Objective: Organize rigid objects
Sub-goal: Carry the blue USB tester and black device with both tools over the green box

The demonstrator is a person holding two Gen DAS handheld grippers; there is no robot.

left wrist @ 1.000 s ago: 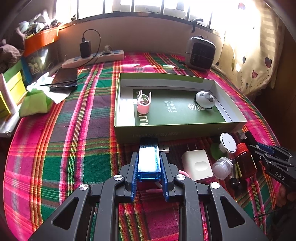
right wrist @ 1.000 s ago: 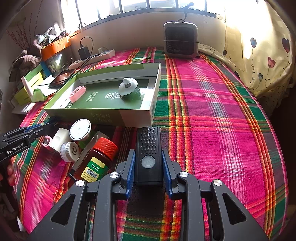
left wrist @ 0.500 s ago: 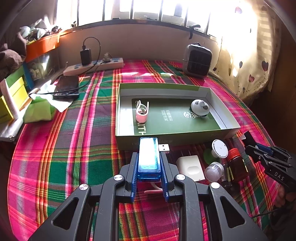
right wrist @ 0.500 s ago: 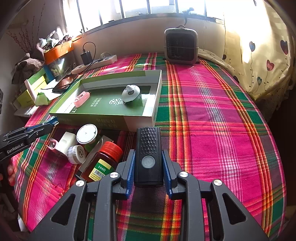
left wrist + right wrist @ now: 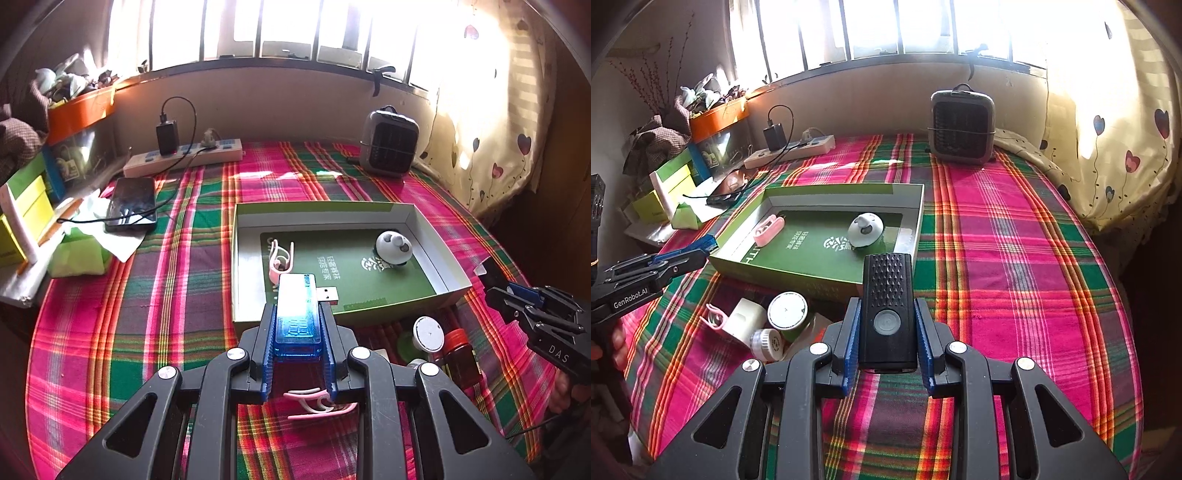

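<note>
- Showing, in the left wrist view, the left gripper clenched on a blue USB tester, lifted above the plaid cloth, its metal plug sticking out to the right.
- Showing, in the right wrist view, the right gripper grasping a black remote, also raised off the cloth, in front of the near wall of the green box.
- Seeing the tester's lit display only from the left camera; from the right camera only its blue tip past the other gripper's fingers.
- Seeing the white charger block and the white jar plainly only from the right camera; in the left view mostly hiding behind the gripper frame.
- Seeing the brown bottle with red cap only from the left camera.
- Lying inside the box: one pink clip and one round white gadget.
- Lying outside, by the box's near wall: one more pink clip, and one round white lid.
- Standing further back: a small heater, a power strip, a phone.
- Counting two pink clips, two grippers, one box.
</note>
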